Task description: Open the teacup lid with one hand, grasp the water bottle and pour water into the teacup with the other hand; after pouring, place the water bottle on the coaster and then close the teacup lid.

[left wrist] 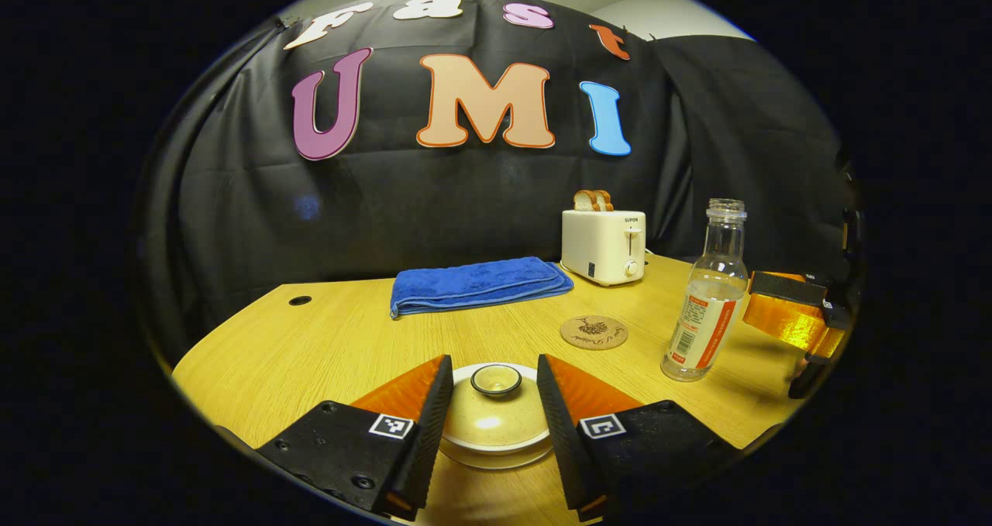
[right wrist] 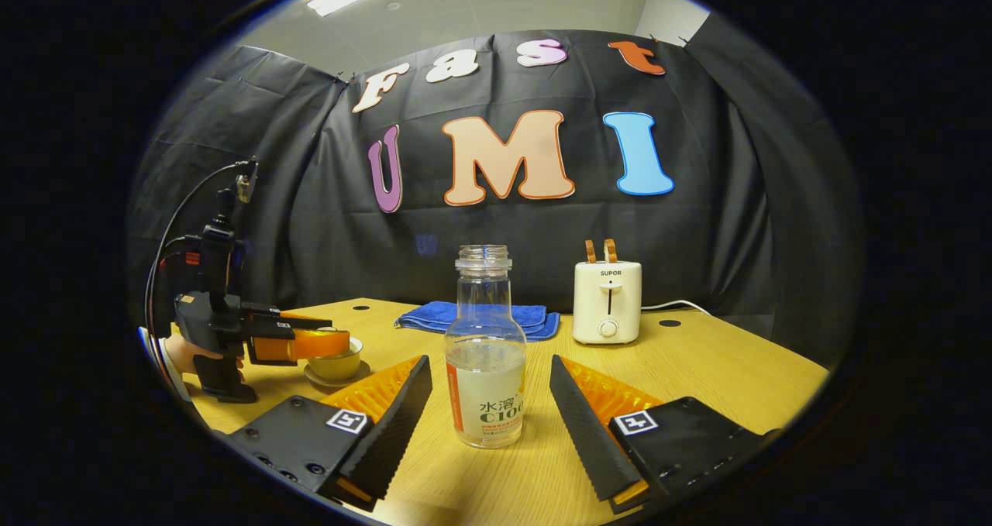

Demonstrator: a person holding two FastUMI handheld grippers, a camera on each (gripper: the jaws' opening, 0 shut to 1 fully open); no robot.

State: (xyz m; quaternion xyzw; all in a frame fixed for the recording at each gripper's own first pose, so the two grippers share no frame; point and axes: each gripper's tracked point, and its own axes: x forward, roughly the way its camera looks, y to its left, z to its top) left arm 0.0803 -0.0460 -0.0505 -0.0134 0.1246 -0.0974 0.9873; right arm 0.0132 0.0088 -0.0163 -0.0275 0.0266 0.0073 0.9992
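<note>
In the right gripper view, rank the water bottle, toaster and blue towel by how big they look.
1. Water bottle, nearest the camera, so enlarged.
2. Toaster.
3. Blue towel, partly hidden behind the bottle, so its rank against the toaster is unsure.

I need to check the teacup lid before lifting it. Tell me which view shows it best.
The left gripper view: the round cream ceramic lid sits close between the open fingers, knob visible. In the right gripper view, the left gripper hides the lid; the cup shows below.

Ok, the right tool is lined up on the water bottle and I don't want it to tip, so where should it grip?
Probably the wide labelled body of the bottle, not the narrow neck. It stands upright and uncapped on the table, centred between the open right tool fingers, so come straight in level from the near side.
</note>
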